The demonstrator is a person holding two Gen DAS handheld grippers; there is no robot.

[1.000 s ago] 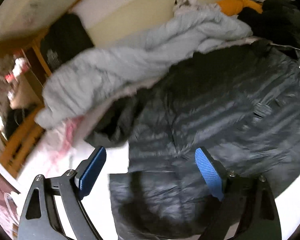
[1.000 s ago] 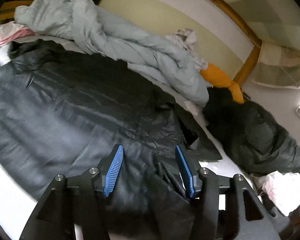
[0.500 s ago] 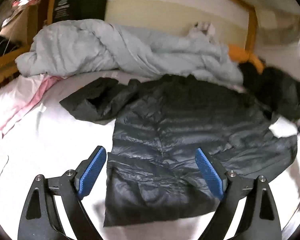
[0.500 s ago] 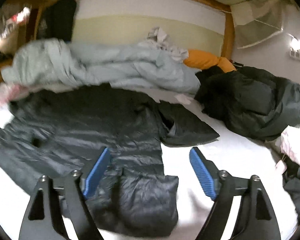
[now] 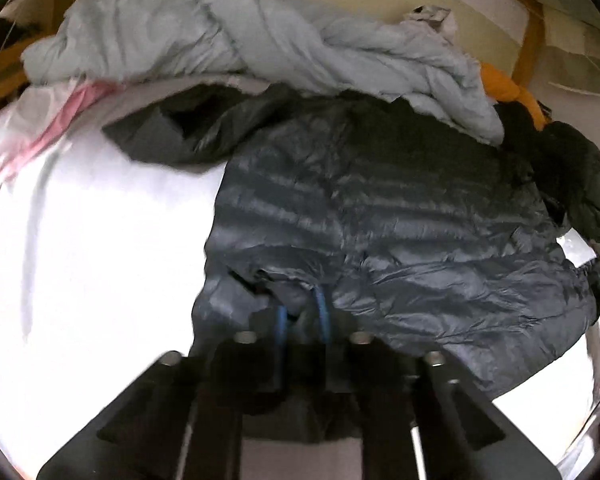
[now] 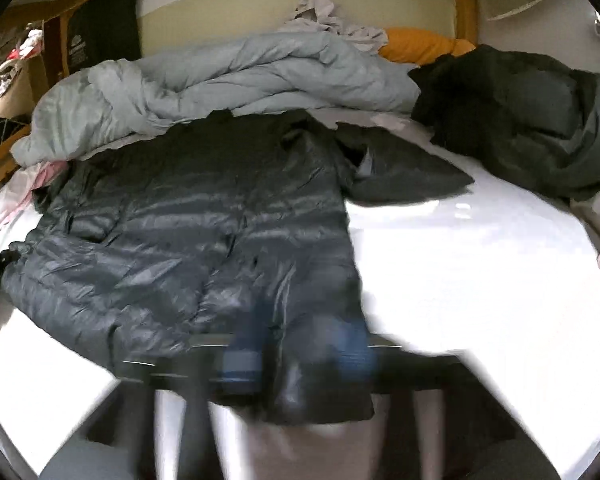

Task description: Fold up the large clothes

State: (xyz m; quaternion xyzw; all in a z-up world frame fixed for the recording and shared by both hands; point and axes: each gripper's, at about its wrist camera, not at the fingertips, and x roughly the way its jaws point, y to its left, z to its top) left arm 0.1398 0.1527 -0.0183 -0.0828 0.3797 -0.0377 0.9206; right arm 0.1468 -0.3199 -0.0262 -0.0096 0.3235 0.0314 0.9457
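A dark grey quilted down jacket [image 5: 380, 220] lies spread flat on the white bed sheet [image 5: 100, 260]; it also shows in the right wrist view [image 6: 204, 232]. My left gripper [image 5: 302, 316] is shut on the jacket's near hem at its left corner, with fabric bunched between the blue pads. My right gripper [image 6: 296, 344] is at the hem's right corner, blurred by motion, its blue pads close in on the fabric between them. The jacket's sleeves [image 5: 160, 140] [image 6: 404, 176] lie out to the sides near the collar.
A crumpled light grey duvet [image 6: 220, 80] lies behind the jacket by the headboard. An orange pillow [image 6: 420, 44] and a dark green coat pile [image 6: 520, 112] sit at the back right. A pink-striped cloth [image 5: 40, 136] lies at the left bed edge.
Both grippers dropped to the jacket's near hem. The left one closed on the left corner. The right one narrowed around the right corner and is still moving.
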